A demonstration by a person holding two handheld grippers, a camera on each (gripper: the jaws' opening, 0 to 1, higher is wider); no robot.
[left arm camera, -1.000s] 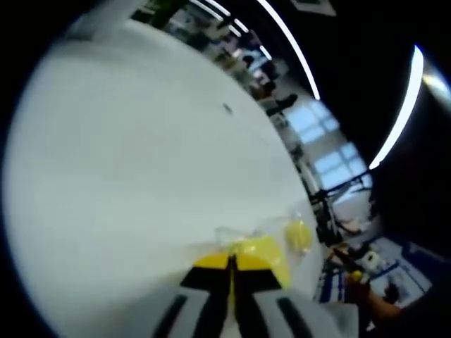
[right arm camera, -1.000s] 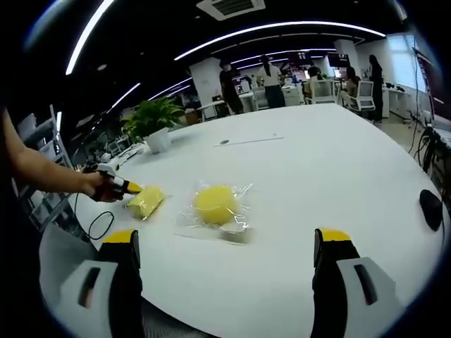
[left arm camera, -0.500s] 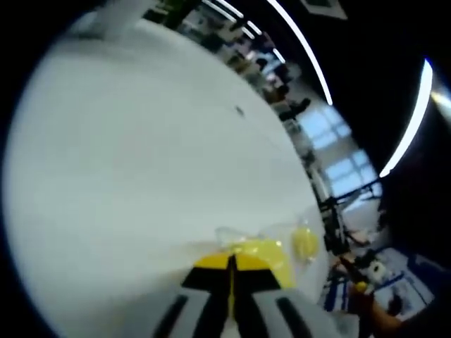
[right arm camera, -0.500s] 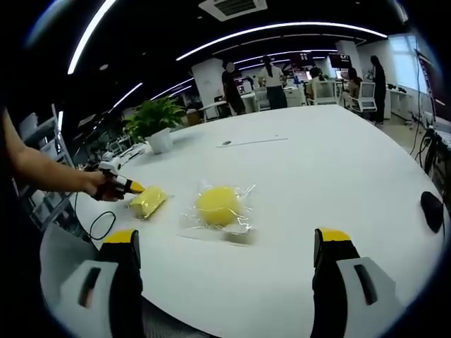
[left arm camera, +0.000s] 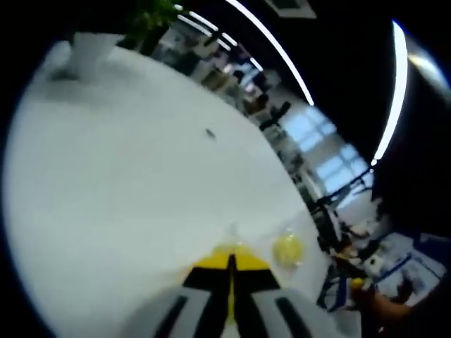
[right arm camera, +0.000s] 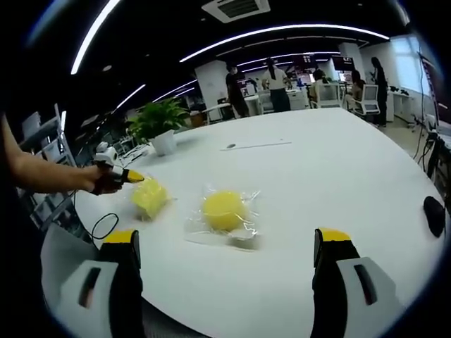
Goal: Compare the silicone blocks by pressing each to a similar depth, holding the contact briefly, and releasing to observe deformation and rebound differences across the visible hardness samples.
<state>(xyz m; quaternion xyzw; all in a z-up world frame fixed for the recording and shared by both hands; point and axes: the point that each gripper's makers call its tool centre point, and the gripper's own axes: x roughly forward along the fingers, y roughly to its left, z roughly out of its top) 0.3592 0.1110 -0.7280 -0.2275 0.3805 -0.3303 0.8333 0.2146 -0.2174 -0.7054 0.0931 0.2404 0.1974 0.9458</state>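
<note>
Jaws of our left gripper (left arm camera: 230, 264) pressed together above white surface (right arm camera: 338, 176); right gripper (right arm camera: 225, 246) spread wide, facing bagged yellow block (right arm camera: 223, 210) and second yellow block (right arm camera: 149, 198).

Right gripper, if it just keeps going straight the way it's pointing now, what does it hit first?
Probably the round yellow block in its clear wrapper, lying on the white table ahead between the open jaws of the right gripper, slightly left of centre. Depth is hard to judge.

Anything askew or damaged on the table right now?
Nothing stands out. Both yellow samples sit intact on the white table: the block by the left hand-held gripper, the round one in its clear wrapper. No spills.
</note>
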